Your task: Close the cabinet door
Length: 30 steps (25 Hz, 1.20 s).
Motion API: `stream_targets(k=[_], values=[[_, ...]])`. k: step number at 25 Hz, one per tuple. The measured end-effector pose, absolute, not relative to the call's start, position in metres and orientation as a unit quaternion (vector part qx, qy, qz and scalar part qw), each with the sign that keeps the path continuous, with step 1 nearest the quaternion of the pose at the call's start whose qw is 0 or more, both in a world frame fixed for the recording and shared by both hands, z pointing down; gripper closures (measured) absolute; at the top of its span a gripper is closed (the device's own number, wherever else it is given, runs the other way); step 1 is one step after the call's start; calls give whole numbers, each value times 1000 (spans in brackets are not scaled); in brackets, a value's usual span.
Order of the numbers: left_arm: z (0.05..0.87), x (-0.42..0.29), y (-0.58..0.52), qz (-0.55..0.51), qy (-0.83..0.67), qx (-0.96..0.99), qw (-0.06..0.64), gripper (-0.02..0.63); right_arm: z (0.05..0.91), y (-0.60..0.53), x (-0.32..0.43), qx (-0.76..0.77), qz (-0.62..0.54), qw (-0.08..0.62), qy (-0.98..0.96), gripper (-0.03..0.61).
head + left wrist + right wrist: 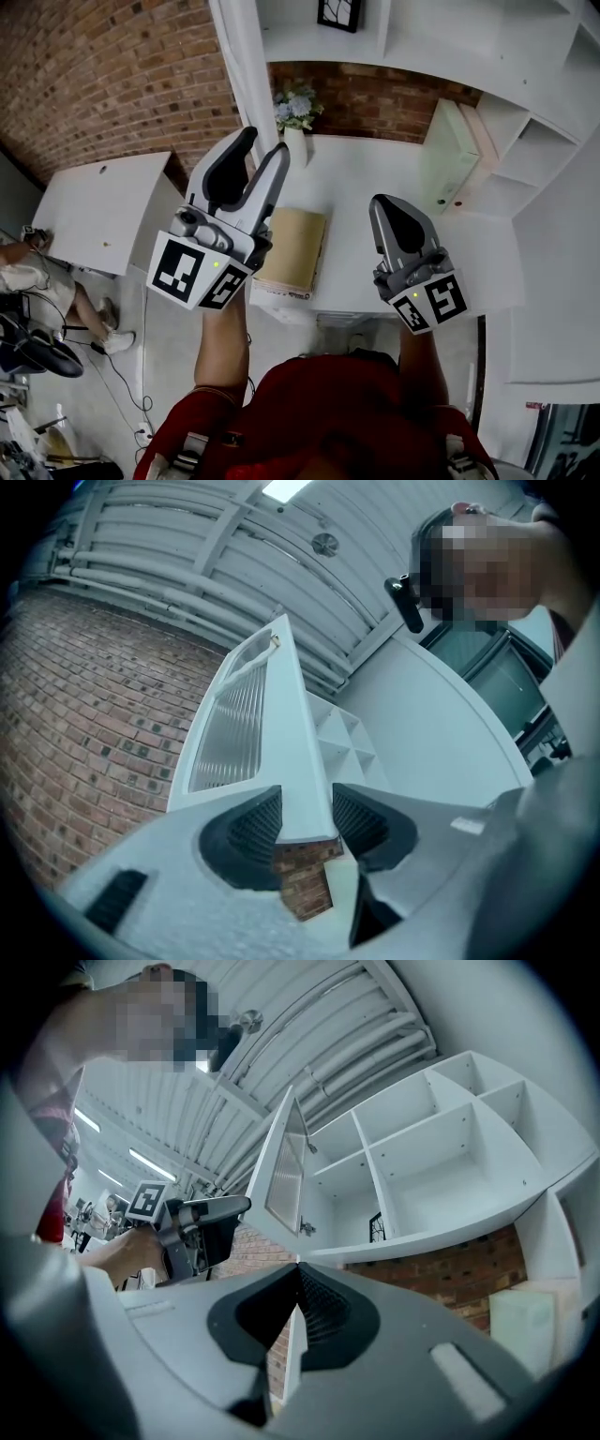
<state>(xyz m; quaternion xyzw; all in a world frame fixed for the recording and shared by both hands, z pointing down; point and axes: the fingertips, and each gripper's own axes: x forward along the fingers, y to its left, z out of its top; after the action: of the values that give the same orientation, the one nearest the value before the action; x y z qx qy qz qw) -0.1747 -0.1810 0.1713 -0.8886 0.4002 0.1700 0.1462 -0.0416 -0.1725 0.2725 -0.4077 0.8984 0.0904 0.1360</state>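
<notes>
The white cabinet door stands swung out from the white shelf unit, edge-on toward me. My left gripper reaches up at it with its jaws wide apart. In the left gripper view the door's lower corner and edge sit between the two pads, very close to both, with a thin gap showing at the right pad. My right gripper hangs lower and to the right, apart from the door, shut and empty. In the right gripper view the door and the left gripper show beyond the shut jaws.
Below the shelves runs a white counter with a vase of flowers, a brown flat box and a pale green box. A white table and a seated person are at the left. Brick wall behind.
</notes>
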Motion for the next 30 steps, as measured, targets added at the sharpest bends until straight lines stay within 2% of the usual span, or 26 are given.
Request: stream_targets(k=[11, 16, 19, 30], values=[[169, -124, -210, 166, 451, -862, 160, 448, 268, -221, 21, -371, 82, 156, 912, 566], [172, -97, -226, 157, 457, -861, 159, 474, 263, -233, 39, -341, 87, 157, 923, 566], [167, -92, -235, 172, 463, -855, 155, 520, 259, -236, 44, -326, 88, 156, 928, 566], [172, -89, -281, 159, 473, -856, 134, 614, 270, -253, 59, -356, 74, 149, 920, 566]])
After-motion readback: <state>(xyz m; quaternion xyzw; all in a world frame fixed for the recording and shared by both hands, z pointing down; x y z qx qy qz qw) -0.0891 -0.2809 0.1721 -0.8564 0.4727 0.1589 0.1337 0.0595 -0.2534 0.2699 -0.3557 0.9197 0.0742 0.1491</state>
